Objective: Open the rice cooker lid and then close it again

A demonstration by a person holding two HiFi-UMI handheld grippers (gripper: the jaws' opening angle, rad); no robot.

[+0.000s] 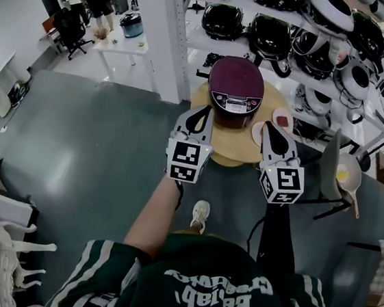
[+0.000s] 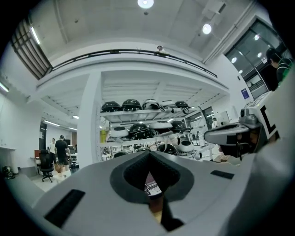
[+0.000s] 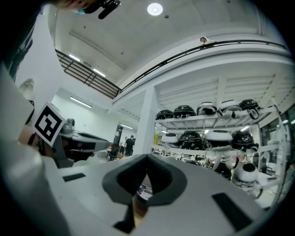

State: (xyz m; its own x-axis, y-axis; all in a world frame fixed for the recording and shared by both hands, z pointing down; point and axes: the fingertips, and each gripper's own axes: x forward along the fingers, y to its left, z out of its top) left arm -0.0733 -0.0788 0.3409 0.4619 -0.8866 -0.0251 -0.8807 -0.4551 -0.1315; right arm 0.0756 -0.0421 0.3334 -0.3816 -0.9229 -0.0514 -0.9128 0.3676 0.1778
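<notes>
We're in bright, even indoor light here, round ceiling lamps (image 2: 145,3) flaring white at the top of both gripper views, and the grey floor (image 1: 96,145) in the head view carries only soft, faint shadows. Both gripper views bow hard toward a black circular rim, the shelves (image 2: 138,112) curving, while the left gripper (image 2: 150,153) and right gripper (image 3: 148,155) loom soft and unfocused close to the lens.

I see a maroon rice cooker (image 1: 235,85) on a tan counter (image 1: 241,155); my left gripper (image 1: 202,112) and right gripper (image 1: 271,127) are white with black-and-white square patterns.
</notes>
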